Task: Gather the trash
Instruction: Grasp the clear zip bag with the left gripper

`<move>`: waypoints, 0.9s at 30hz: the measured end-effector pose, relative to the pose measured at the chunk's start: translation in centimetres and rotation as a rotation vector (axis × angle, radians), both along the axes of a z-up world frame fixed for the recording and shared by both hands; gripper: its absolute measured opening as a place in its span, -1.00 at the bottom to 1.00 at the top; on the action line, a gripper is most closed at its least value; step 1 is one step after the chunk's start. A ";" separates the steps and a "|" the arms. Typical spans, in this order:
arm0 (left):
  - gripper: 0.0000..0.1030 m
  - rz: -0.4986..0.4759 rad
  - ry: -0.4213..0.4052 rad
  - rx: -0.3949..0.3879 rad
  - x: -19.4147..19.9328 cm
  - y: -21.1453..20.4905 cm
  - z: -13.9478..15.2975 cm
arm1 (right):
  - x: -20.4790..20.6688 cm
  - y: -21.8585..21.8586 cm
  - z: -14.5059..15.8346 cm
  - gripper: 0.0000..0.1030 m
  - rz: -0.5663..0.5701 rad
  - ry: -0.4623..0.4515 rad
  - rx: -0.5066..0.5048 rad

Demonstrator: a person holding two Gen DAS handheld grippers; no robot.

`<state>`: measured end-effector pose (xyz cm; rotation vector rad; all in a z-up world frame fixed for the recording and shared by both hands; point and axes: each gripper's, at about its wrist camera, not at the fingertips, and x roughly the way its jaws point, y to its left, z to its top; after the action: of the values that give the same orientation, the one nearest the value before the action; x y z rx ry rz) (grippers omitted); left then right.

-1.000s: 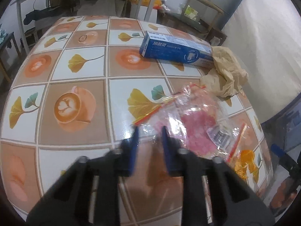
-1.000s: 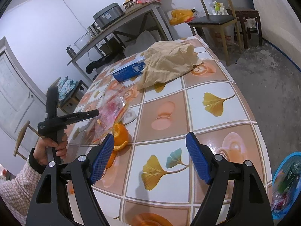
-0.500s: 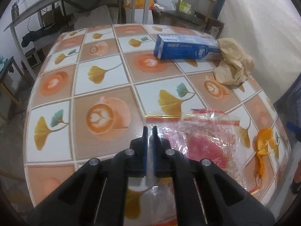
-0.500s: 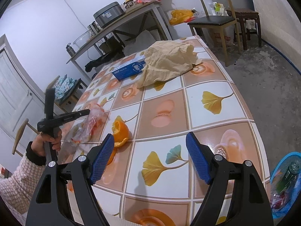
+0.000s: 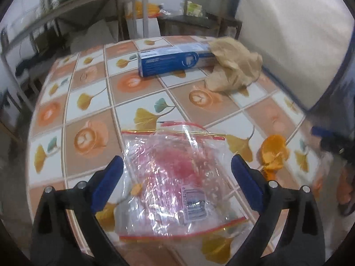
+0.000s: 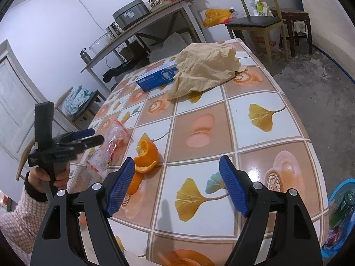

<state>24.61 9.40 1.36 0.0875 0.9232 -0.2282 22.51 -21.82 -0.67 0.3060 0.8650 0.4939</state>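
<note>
The tabletop [image 6: 255, 84] wears a checked pattern of white and tan-pink squares, printed with yellow and teal ginkgo leaves and orange-brown coffee cups. On it lie a clear plastic bag [image 5: 177, 173] edged with red-and-yellow strips and tinted pink inside, a bright orange peel [image 6: 146, 153], a blue box [image 5: 175, 61] with white print and a crumpled beige paper [image 6: 206, 68]. Both the left tongs [image 5: 177, 166] and the right tongs [image 6: 177, 181] are black with blue pads [image 6: 121, 188], and the sleeve [image 6: 20, 217] shows a small pink-and-white check with a dark cuff.
</note>
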 end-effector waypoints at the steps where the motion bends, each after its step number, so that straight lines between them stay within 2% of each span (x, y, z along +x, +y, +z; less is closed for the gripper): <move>1: 0.82 -0.003 0.004 0.034 0.2 -0.5 -0.3 | 0.0 -0.1 -0.1 0.48 -0.003 0.004 0.002; 3: 0.82 -0.009 0.013 0.094 0.4 -1.1 -1.0 | 0.1 -0.5 -0.4 0.48 -0.008 0.010 0.008; 6: 0.82 0.012 0.042 0.130 1.1 -0.8 -1.9 | 0.2 -0.7 -0.6 0.48 -0.013 0.014 0.017; 10: 0.83 0.048 0.107 0.098 2.0 0.3 -3.2 | 0.3 -0.7 -0.6 0.48 -0.009 0.015 0.018; 13: 0.84 0.058 0.118 0.046 2.2 1.1 -3.6 | 0.5 -0.7 -0.8 0.48 -0.005 0.018 0.018; 22: 0.83 0.029 0.093 0.036 1.5 1.3 -3.6 | 0.7 -0.4 -1.0 0.48 -0.005 0.023 0.020; 25: 0.70 0.010 0.077 0.036 0.9 1.2 -3.4 | 0.7 -0.4 -1.0 0.48 -0.005 0.022 0.018; 27: 0.48 -0.006 0.073 0.022 0.4 1.2 -3.1 | 0.7 -0.3 -0.9 0.48 -0.005 0.020 0.015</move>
<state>25.06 10.61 -1.74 0.1028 0.9978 -0.2283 23.18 -22.08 -1.56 0.3271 0.8797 0.4938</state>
